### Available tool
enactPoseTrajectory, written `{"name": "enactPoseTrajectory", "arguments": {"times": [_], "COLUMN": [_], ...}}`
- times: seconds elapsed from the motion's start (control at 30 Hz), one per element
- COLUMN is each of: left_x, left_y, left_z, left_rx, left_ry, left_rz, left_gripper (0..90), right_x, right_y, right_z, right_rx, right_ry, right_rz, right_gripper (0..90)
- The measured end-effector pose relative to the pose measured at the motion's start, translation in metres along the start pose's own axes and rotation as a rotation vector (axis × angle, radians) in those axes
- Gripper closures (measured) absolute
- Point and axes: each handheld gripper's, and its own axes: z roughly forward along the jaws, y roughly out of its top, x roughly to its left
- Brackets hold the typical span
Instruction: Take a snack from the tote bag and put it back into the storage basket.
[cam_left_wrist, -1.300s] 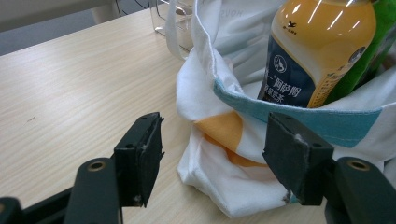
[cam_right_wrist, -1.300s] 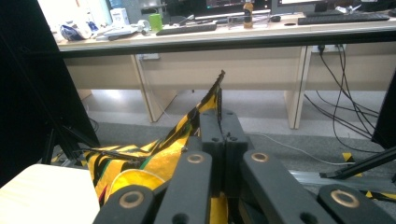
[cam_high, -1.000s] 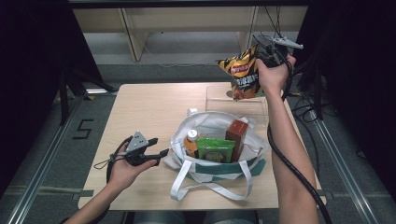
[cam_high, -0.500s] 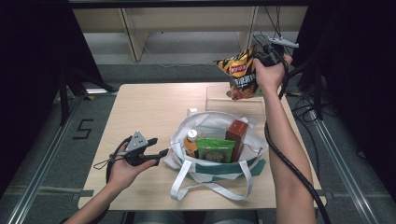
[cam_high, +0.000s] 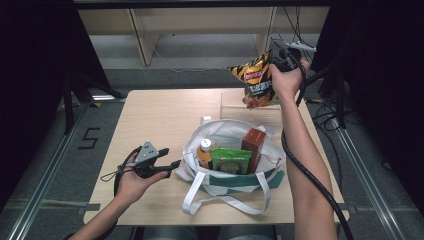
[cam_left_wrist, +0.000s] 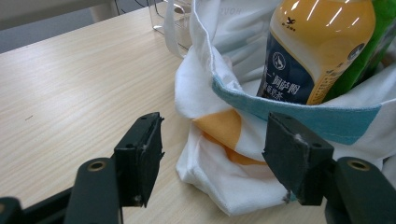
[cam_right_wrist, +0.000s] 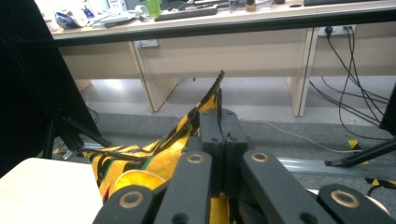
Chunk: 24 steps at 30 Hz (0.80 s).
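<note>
Chip bag (cam_high: 256, 82) pinched by sealed top edge in closed right gripper (cam_right_wrist: 219, 122), carried steady, upright; left gripper (cam_left_wrist: 212, 156) open, empty.

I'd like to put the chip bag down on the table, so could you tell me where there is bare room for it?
The table is bare on its left half, from the far edge to the left gripper, left of the tote bag. The right side is crowded: tote bag and clear container below the chip bag.

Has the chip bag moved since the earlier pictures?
Yes, slightly. The chip bag, held by the right gripper, has risen a little further above the clear container on the table.
</note>
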Motion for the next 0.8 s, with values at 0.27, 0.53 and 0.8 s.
{"name": "enactPoseTrajectory", "arguments": {"times": [0.27,0.53,0.8], "left_x": [0.000,0.001,0.001], "left_y": [0.000,0.000,0.000], "left_z": [0.000,0.000,-0.001], "left_rx": [0.000,-0.004,-0.003], "left_ry": [0.000,-0.003,-0.002], "left_rz": [0.003,-0.001,0.003], "left_gripper": [36.5,36.5,36.6], "right_x": [-0.001,-0.003,-0.004], "right_y": [-0.003,-0.007,-0.009], "right_z": [0.007,0.012,0.016], "right_rx": [0.010,0.024,0.028], "right_ry": [0.012,-0.002,-0.005], "right_rz": [0.019,0.026,0.030], "right_gripper": [90.0,90.0,90.0]}}
